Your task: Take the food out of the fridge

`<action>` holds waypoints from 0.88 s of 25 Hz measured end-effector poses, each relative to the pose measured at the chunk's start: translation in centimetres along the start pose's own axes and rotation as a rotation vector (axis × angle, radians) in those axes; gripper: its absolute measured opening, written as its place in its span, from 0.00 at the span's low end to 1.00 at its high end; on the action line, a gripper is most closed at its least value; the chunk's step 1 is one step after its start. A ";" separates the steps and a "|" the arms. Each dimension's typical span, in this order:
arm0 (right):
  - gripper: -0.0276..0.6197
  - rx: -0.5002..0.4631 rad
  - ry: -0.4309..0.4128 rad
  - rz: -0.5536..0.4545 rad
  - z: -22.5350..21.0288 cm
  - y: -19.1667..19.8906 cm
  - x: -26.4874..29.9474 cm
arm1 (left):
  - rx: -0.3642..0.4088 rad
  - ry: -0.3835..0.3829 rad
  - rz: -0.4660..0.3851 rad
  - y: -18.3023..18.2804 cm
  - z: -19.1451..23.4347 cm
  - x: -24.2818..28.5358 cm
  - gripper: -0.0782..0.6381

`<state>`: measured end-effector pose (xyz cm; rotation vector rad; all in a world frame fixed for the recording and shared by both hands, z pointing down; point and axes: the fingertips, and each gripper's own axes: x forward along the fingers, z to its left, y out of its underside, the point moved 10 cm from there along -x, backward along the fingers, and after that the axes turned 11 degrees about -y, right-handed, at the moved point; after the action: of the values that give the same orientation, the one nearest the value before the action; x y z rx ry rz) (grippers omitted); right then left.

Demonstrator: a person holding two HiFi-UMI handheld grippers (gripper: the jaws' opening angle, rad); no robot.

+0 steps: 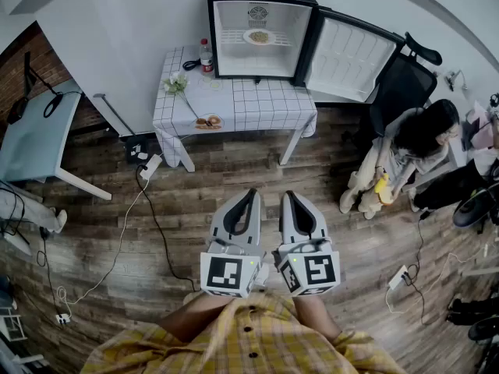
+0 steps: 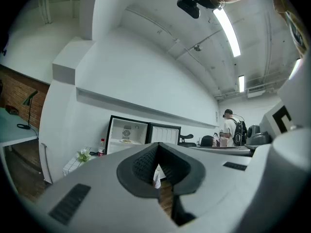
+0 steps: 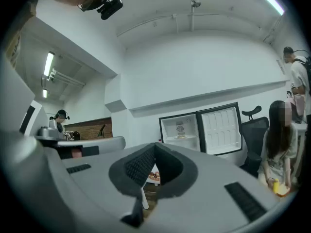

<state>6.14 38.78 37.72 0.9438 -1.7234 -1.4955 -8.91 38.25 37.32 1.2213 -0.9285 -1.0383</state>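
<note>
A small black fridge point(image 1: 261, 29) stands on a table with a checked cloth point(image 1: 257, 104), its door point(image 1: 347, 57) swung open to the right. On its wire shelf lies a plate of food point(image 1: 258, 37), which also shows as the plate of food point(image 2: 126, 141) in the left gripper view and the plate of food point(image 3: 181, 136) in the right one. A second plate with food point(image 1: 208, 121) sits at the table's front edge. My left gripper point(image 1: 249, 195) and right gripper point(image 1: 288, 196) are side by side, level, far back from the table, both shut and empty.
A red-capped bottle point(image 1: 206, 55) and white flowers point(image 1: 178, 84) stand on the table left of the fridge. A seated person point(image 1: 405, 150) and a black office chair point(image 1: 405, 80) are to the right. A pale table point(image 1: 35, 139) is at left. Cables and a power strip point(image 1: 150, 166) lie on the wood floor.
</note>
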 end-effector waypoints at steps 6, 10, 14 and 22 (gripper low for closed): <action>0.05 0.002 -0.006 -0.006 -1.0 -0.2 -0.7 | 0.003 -0.009 0.001 0.2 -1.0 0.3 0.12; 0.05 0.004 -0.012 -0.015 -1.7 -0.3 -1.3 | 0.008 -0.010 0.000 0.2 -2.1 0.4 0.12; 0.05 0.013 -0.037 -0.028 -2.8 -0.6 -1.7 | 0.005 -0.009 0.003 0.2 -3.2 1.0 0.12; 0.05 0.043 -0.057 -0.019 -5.9 0.7 -3.3 | 0.050 -0.042 0.018 0.9 -5.4 2.5 0.12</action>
<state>12.79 38.65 39.08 0.9505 -1.7982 -1.5171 -2.98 37.33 37.59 1.2343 -1.0015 -1.0355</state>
